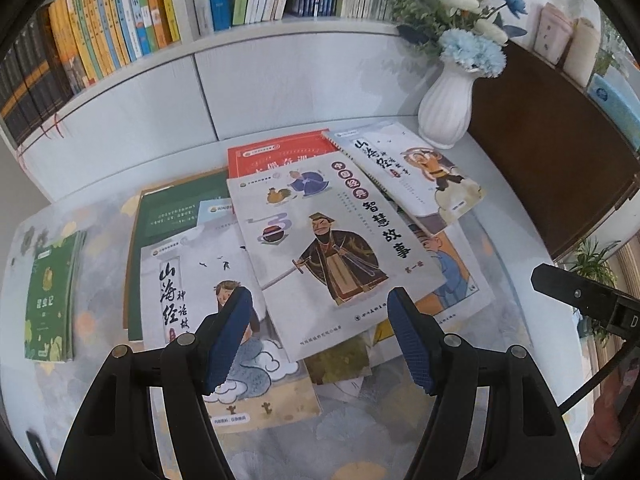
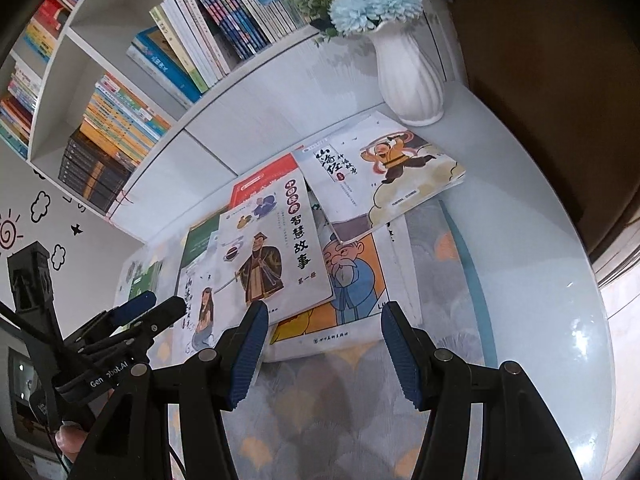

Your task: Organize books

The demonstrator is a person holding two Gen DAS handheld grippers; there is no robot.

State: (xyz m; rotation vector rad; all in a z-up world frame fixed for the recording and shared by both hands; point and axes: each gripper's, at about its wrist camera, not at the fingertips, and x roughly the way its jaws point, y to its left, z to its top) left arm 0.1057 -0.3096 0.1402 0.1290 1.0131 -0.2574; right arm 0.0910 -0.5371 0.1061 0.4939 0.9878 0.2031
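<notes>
A loose pile of picture books lies on the pale patterned tabletop. On top is a grey book with a robed swordsman. A monkey-figure book leans over its far right corner. A red book, a dark green book, a mermaid book and an orange old-man book show underneath. My left gripper hovers open over the near edge of the pile, and it also shows in the right wrist view. My right gripper hangs open above the old-man book's near edge.
A small green book lies apart at the left. A white ribbed vase of blue and white flowers stands behind the pile. A white bookshelf packed with upright books lines the back. A dark brown panel is at the right.
</notes>
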